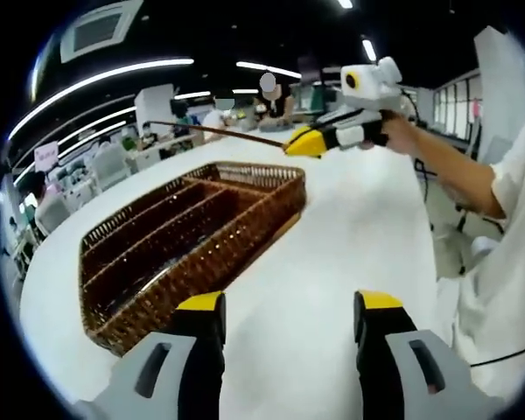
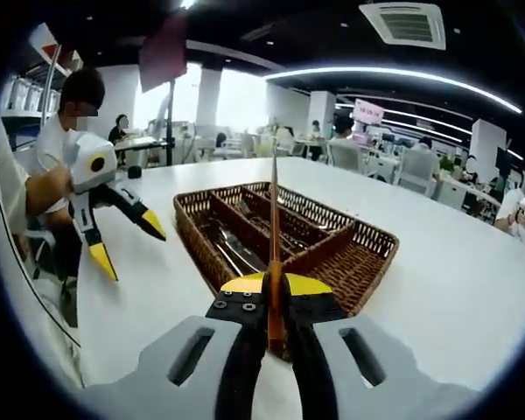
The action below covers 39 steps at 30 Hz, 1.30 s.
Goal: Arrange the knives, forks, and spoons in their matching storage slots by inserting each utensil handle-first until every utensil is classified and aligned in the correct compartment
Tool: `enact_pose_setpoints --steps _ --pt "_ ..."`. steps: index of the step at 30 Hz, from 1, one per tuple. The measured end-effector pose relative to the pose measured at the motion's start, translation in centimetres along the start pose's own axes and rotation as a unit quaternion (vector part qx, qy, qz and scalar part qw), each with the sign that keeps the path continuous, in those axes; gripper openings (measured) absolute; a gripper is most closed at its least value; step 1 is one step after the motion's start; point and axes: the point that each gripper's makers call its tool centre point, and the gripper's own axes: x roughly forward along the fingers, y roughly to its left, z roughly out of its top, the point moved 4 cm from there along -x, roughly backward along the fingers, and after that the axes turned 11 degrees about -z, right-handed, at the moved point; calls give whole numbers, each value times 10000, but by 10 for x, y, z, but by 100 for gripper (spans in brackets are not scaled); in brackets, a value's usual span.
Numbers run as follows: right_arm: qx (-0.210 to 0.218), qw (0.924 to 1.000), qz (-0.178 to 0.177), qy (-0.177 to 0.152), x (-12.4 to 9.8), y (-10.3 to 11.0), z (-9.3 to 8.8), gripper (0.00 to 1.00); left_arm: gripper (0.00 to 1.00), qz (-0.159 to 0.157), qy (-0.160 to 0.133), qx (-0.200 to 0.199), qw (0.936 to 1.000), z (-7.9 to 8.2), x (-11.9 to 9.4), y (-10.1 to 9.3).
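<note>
Right gripper [image 2: 275, 293] fingers are clamping a thin utensil [image 2: 274, 227]; left gripper [image 1: 289, 317] is gaping wide. Next, I'm judging, comes lowering it handle-first into the wicker tray [image 2: 367, 262].

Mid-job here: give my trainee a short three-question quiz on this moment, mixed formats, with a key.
1. True or false: the left gripper holds a utensil.
2. What does the right gripper grip? A) a thin brown stick-like utensil B) a cup C) nothing
3. Fill in: the wicker basket stands on a white ____.

Key: 1 false, its fingers stand apart with nothing between them. 2 A. 3 table.
</note>
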Motion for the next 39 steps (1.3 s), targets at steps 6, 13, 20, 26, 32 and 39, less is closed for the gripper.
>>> enact_pose_setpoints --steps 6,13,20,26,32,39 --pt "313 9987 -387 58 6 -12 3 5 68 102 -19 61 9999 -3 -1 0" --pt "772 9941 -763 92 11 -25 8 5 69 195 -163 -17 9997 -2 -5 1" --pt "1096 9895 -923 176 15 -30 7 5 69 206 -178 18 9996 -4 -5 -1" --pt "1402 9836 -1084 338 21 -37 5 5 69 253 -273 37 9993 -1 -9 -1" --pt "1643 9778 -1172 559 29 -39 5 5 69 248 -322 7 9992 -2 -11 -2" --pt "1866 9721 -1221 726 35 -37 3 5 69 218 -330 9 9992 -6 -14 -3"
